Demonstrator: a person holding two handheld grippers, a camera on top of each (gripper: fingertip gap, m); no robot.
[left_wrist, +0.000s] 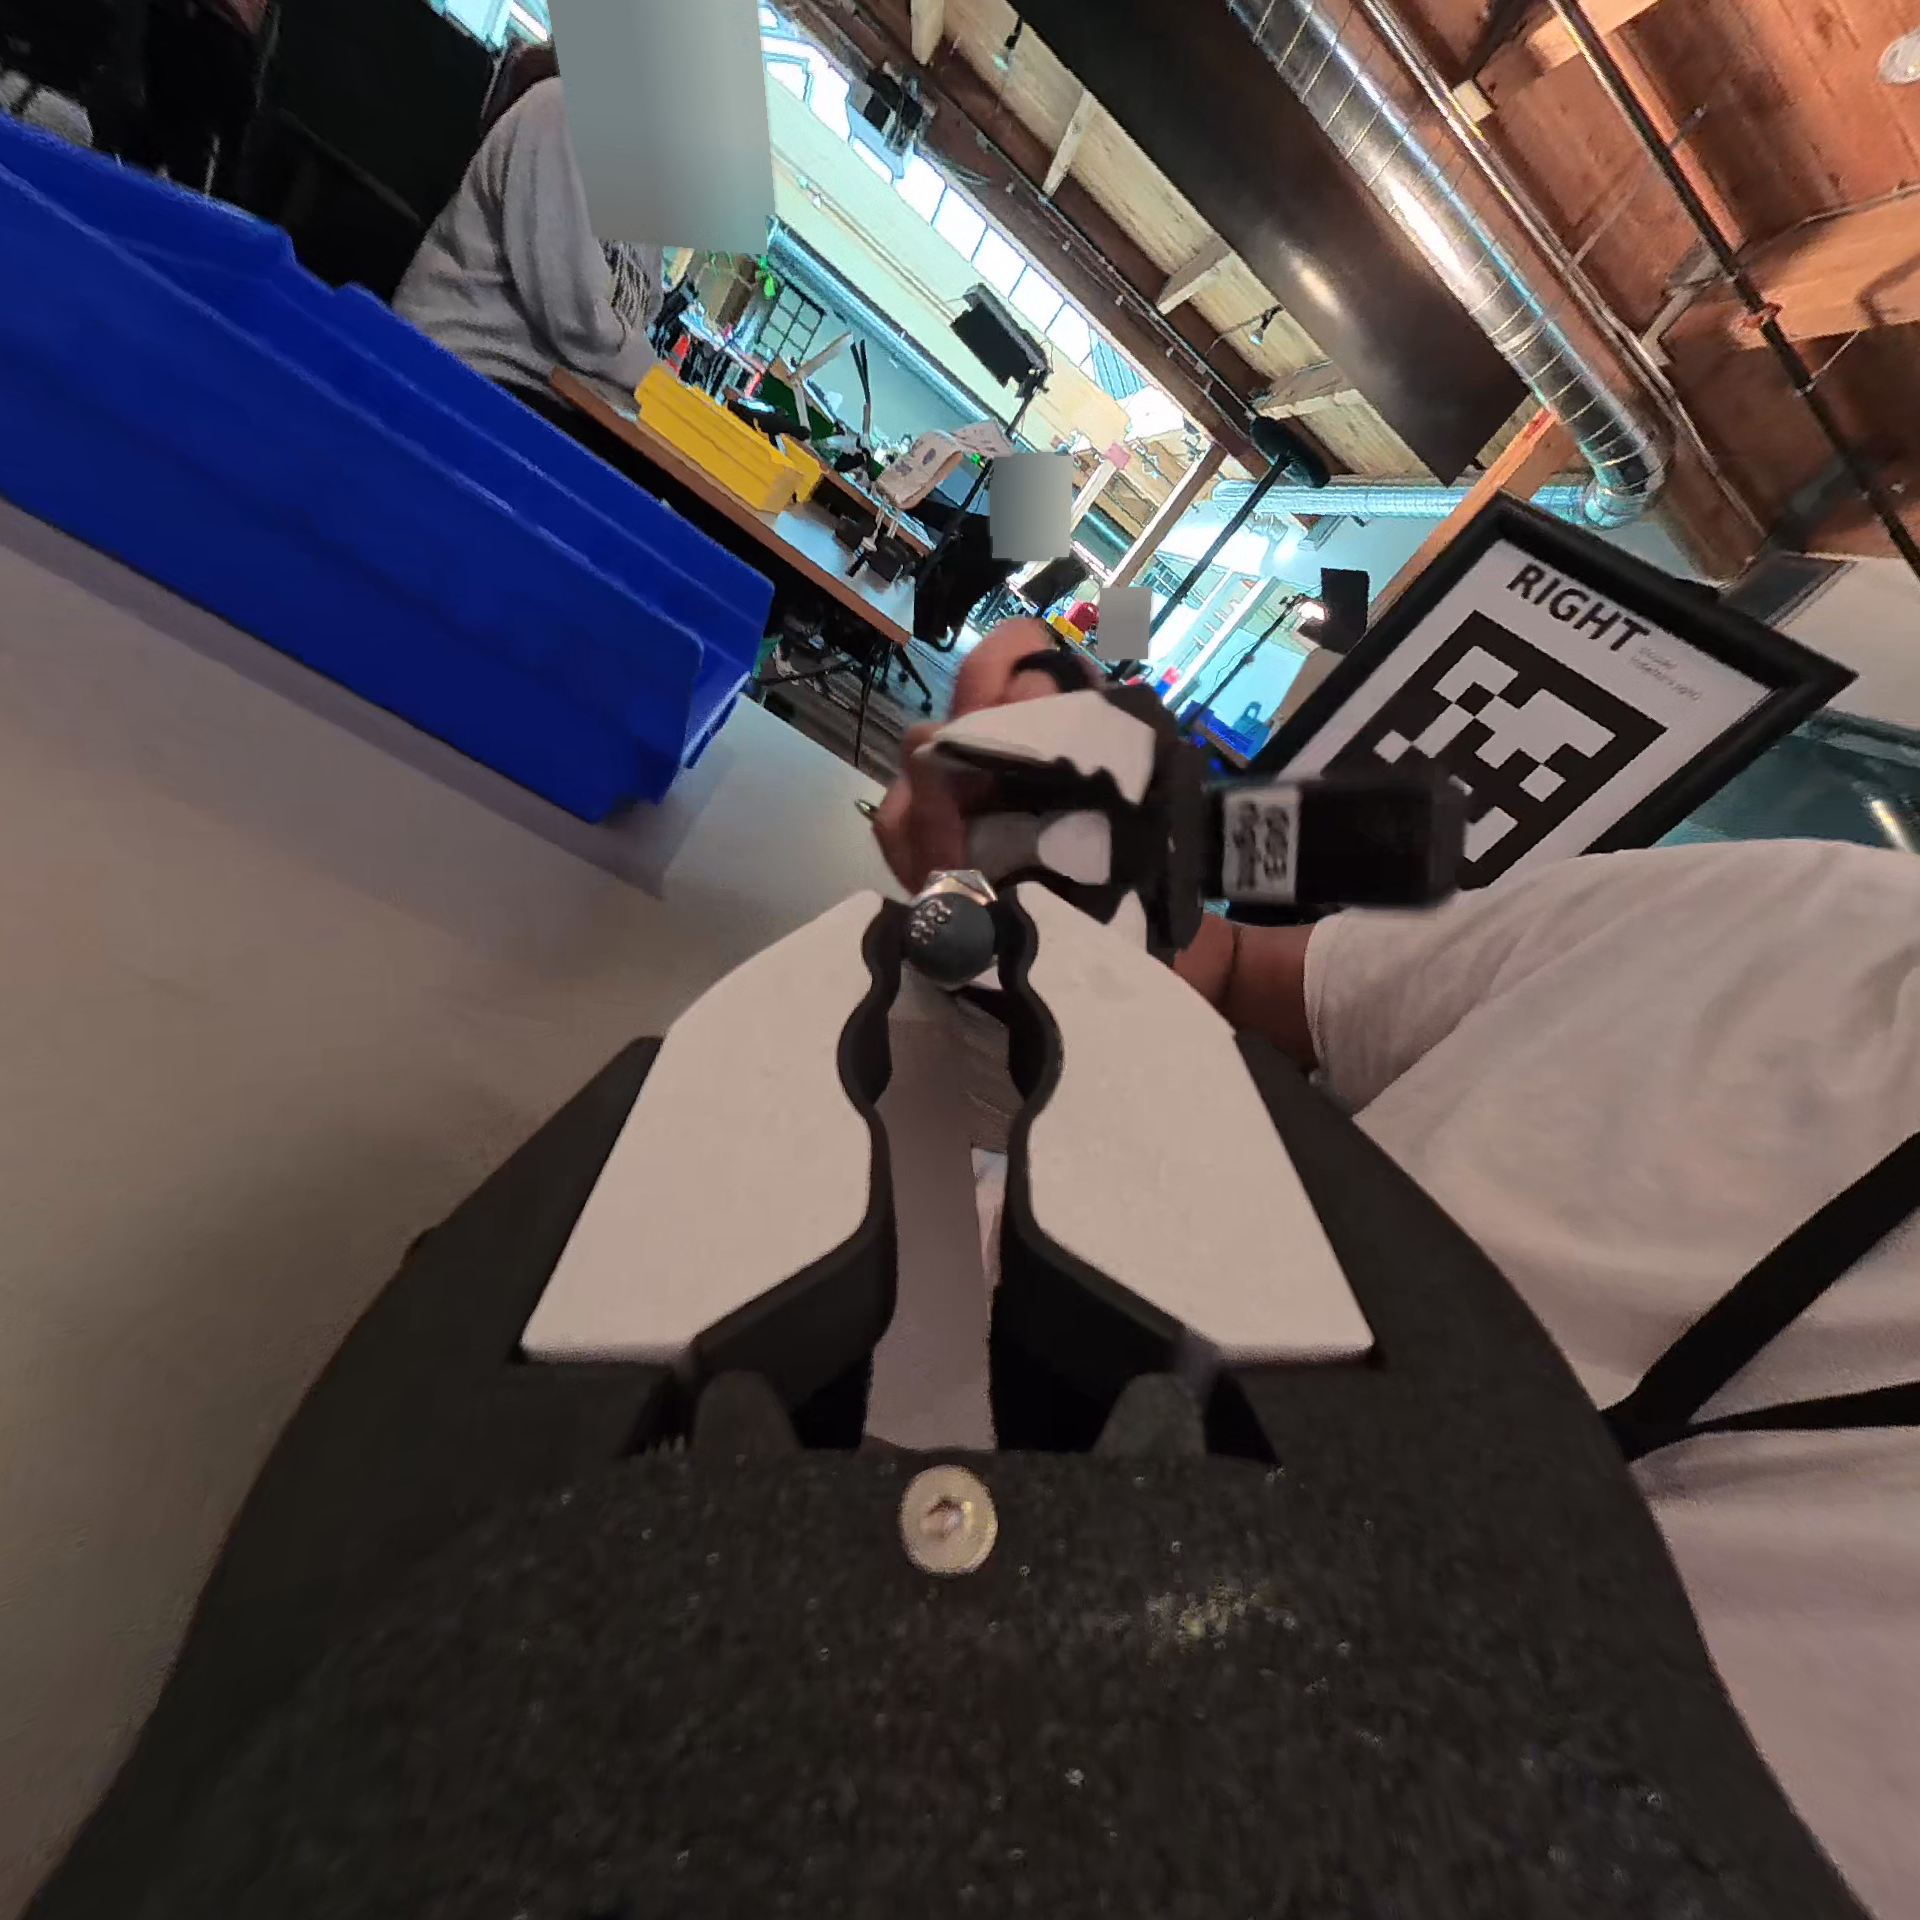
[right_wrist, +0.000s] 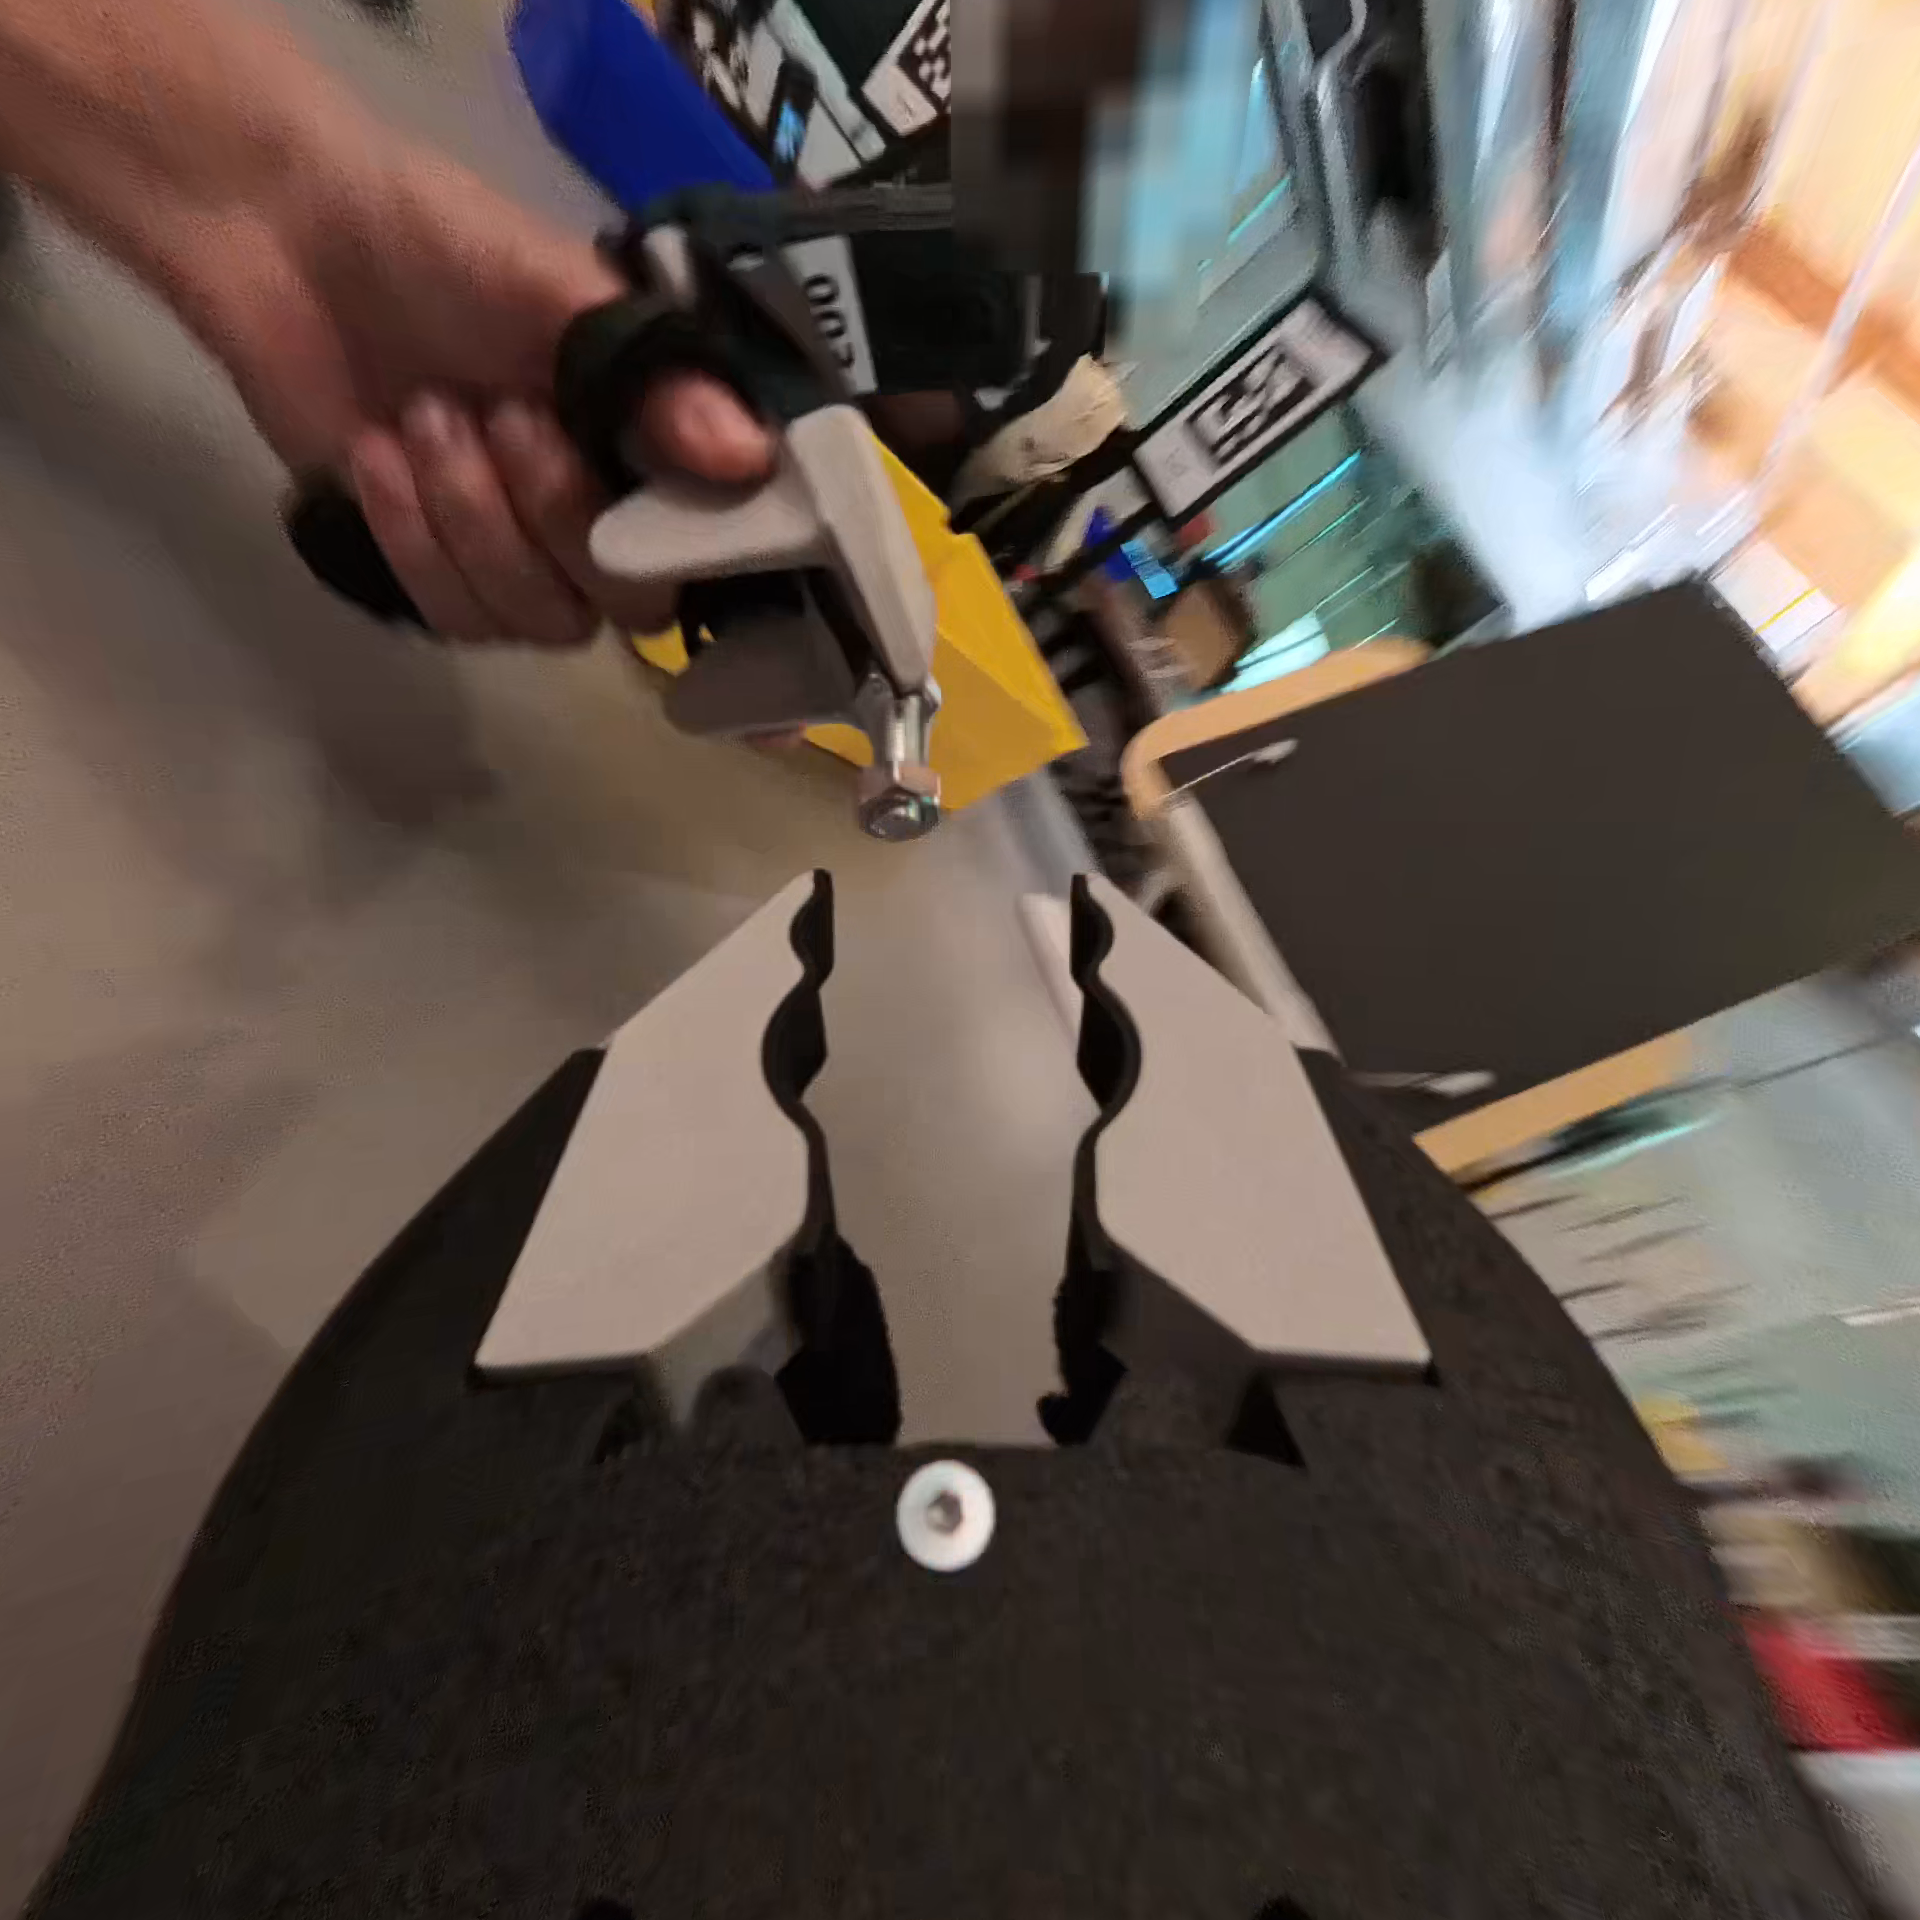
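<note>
A blue bin (left_wrist: 364, 499) sits far left on the white table (left_wrist: 208, 1039), well apart from both grippers. Toward the middle, the left gripper (left_wrist: 951, 951) is clamped on a metal bolt (left_wrist: 945, 935). Both dark pads press its sides in the notch nearest the tips, and a hex nut (left_wrist: 958, 885) sits on the end that sticks out past them. The bolt is therefore in the air above the table, not lying on it. Because so little of it is gripped, and only at the very tip, it probably turns or slips easily, so the squeeze wants to be firm and the wrist quiet. To the right, the right gripper (right_wrist: 948, 883) has its fingers wide apart with nothing between them. The nut (right_wrist: 899, 805) is just ahead of its left fingertip (right_wrist: 821, 894) and not touching. Strong blur in the right wrist view makes finer alignment hard to judge. A yellow bin (right_wrist: 987, 665) stands behind the bolt, and a framed marker card (left_wrist: 1558, 707) is far right.
</note>
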